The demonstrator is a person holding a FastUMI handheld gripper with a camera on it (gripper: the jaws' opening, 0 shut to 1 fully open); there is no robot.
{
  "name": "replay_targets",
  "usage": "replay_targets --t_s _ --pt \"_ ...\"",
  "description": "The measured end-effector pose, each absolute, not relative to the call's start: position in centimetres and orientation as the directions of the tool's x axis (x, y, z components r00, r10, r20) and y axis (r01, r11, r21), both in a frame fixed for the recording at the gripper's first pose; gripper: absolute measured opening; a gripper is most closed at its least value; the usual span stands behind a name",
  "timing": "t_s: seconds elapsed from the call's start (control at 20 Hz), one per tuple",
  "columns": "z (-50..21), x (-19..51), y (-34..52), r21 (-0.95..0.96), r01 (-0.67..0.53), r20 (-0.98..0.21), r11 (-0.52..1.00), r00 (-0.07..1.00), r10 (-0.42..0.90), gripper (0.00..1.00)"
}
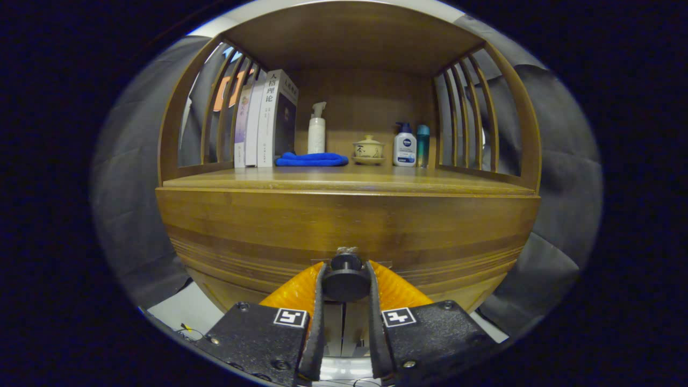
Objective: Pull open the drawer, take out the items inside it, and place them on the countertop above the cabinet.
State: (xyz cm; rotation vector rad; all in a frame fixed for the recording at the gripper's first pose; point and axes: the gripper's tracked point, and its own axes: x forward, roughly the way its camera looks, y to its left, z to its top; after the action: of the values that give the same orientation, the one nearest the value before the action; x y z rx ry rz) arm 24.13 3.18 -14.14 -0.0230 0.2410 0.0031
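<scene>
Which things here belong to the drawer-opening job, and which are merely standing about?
Job:
- drawer knob, clamped between the gripper fingers
- drawer front
- countertop

Standing about:
- books
- white spray bottle
- blue cloth
- lidded teacup
- lotion pump bottle
- teal bottle

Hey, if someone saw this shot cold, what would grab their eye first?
Most likely the gripper, its two fingers closed on the round black drawer knob at the middle of the wooden drawer front. Next, the countertop above, where a bright blue cloth lies between upright books and a lidded tea bowl.
</scene>
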Motion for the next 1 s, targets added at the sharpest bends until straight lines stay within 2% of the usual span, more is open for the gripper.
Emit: replay_targets --t_s 1.0 --pt "-14.8 14.5 3.4 -0.057 -0.008 -0.247 0.998 0.969 -0.006 0.37"
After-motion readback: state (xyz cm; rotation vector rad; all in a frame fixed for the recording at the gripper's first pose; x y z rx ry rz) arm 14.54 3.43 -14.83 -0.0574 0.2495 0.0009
